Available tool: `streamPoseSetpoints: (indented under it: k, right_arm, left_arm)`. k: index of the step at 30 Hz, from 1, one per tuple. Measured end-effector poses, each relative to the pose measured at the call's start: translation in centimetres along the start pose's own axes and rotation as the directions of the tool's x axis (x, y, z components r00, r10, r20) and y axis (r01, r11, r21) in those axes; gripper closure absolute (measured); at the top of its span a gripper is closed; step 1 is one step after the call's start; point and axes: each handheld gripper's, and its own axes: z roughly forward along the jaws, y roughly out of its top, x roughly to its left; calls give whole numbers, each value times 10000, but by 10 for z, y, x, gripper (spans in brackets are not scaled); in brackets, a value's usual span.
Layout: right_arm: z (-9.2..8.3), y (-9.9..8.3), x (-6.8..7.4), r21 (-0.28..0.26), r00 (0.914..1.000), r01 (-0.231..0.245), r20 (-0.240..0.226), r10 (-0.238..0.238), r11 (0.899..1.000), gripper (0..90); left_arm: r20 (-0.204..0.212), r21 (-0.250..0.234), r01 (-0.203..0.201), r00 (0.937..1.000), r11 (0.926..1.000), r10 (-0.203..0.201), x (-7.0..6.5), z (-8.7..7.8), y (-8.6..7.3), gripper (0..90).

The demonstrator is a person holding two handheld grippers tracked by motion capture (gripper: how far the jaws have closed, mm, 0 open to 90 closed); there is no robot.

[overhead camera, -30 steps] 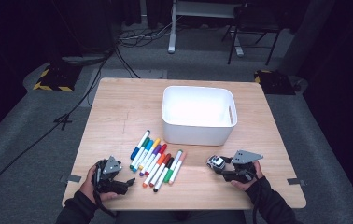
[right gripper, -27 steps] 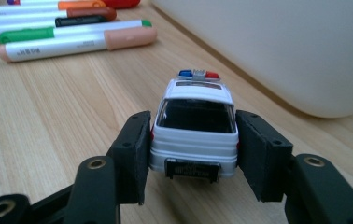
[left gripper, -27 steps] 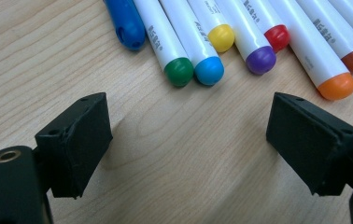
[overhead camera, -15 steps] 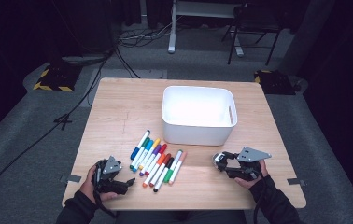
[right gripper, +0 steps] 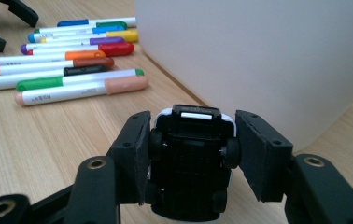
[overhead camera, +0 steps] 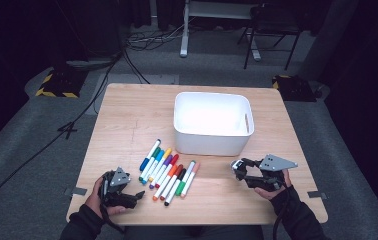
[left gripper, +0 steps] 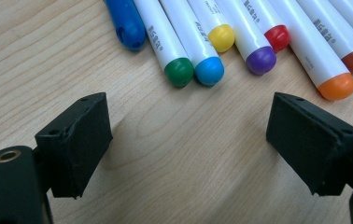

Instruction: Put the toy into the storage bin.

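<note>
**Toy car pinched, its top hidden**

Dark floor and cables surround the wooden worktop (overhead camera: 127,115). Beside the white bin (overhead camera: 212,122), the right gripper (right gripper: 191,149) holds a small toy car (right gripper: 191,158) between its jaws, underside facing up, bodywork hidden. Left gripper (left gripper: 188,140) sits with jaws spread before the markers (left gripper: 202,42), whose far ends are cut off.

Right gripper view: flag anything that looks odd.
The right gripper clamps a toy car with its underside and wheels facing the camera, the one non-marker here. The markers lie in a neat row beside the white bin.
</note>
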Motion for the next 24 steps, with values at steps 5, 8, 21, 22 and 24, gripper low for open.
streamPoseSetpoints:
  k: [5,8,21,22,24]
  right_arm:
    - [-6,6,-1,-199,10000,36,91,-35,9998,477]
    - [-13,16,-2,-379,9996,215,205,-207,9990,477]
    - [-27,43,-3,-748,9989,414,235,-397,9963,477]
    - [-28,44,-2,-722,9993,327,214,-312,9969,478]
    - [-29,47,-2,-749,9991,375,211,-360,9965,478]
  left_arm:
    - [-2,6,10,10000,10000,-10,0,0,0,143]
    - [1,-2,6,10000,10000,-6,0,0,0,143]
    - [1,-3,6,10000,10000,-6,0,0,0,143]
    - [1,-1,2,10000,10000,-2,0,0,0,143]
    - [1,-3,4,10000,10000,-4,0,0,0,143]
